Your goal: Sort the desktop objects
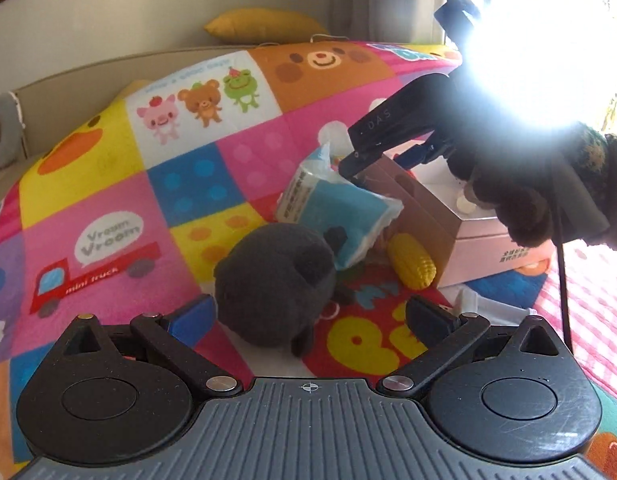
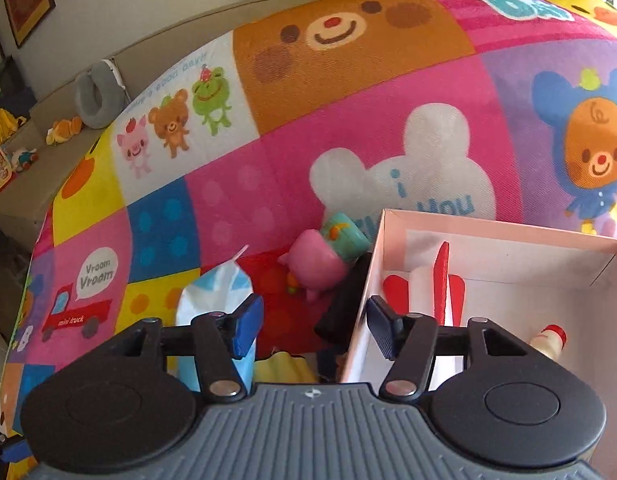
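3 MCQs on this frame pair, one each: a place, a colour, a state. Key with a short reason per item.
1. Where is the small bottle with the red cap?
A. inside the open box
B. on the mat beside the tissue pack
C. between the left gripper's fingers

2. What colour is the toy corn?
A. green
B. yellow
C. purple

3. How do the right gripper's jaws stand?
A. shut on the tissue pack
B. shut, holding nothing
C. open, holding nothing

Key:
1 A, the bottle lies within the white walls of the box.
2 B, the corn next to the box is yellow.
3 C, the right gripper shows a clear gap between its fingers, with nothing gripped.
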`<state>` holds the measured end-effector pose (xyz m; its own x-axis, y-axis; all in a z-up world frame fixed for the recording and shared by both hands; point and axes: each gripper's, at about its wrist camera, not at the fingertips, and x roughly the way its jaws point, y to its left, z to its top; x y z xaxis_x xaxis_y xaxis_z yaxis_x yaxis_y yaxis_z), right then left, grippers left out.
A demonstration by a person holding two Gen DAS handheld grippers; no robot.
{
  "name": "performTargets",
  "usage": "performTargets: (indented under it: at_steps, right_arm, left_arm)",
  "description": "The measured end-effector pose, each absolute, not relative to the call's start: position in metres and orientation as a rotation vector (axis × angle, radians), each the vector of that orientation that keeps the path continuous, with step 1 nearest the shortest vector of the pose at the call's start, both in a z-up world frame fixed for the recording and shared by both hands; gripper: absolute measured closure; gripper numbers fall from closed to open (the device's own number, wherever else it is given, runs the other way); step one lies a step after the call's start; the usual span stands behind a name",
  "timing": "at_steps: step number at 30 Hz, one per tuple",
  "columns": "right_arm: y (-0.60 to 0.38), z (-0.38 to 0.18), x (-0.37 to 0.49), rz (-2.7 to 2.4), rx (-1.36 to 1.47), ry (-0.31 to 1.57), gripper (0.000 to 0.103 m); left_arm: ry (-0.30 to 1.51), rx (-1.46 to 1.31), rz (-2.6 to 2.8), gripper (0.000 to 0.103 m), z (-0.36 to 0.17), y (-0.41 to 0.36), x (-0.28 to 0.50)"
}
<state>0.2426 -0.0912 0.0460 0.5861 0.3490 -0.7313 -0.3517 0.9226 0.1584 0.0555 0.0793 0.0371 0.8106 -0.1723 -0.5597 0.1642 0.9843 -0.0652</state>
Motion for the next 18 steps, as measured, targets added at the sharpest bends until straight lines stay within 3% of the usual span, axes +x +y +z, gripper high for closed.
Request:
performTargets:
  at_steps: [10, 18]
  right_arm:
    - [-0.039, 0.054, 0.21, 0.618, -0.124, 0.828, 0.046]
    - [-0.072, 0.082, 0.148, 0.599, -0.254, 0.7, 0.046]
  left_arm:
    - [0.63, -0.054, -0.156, 0.0, 0.037, 0.082, 0.051]
    - [0.655, -0.03, -0.131, 0.0, 0.034, 0.057, 0.02]
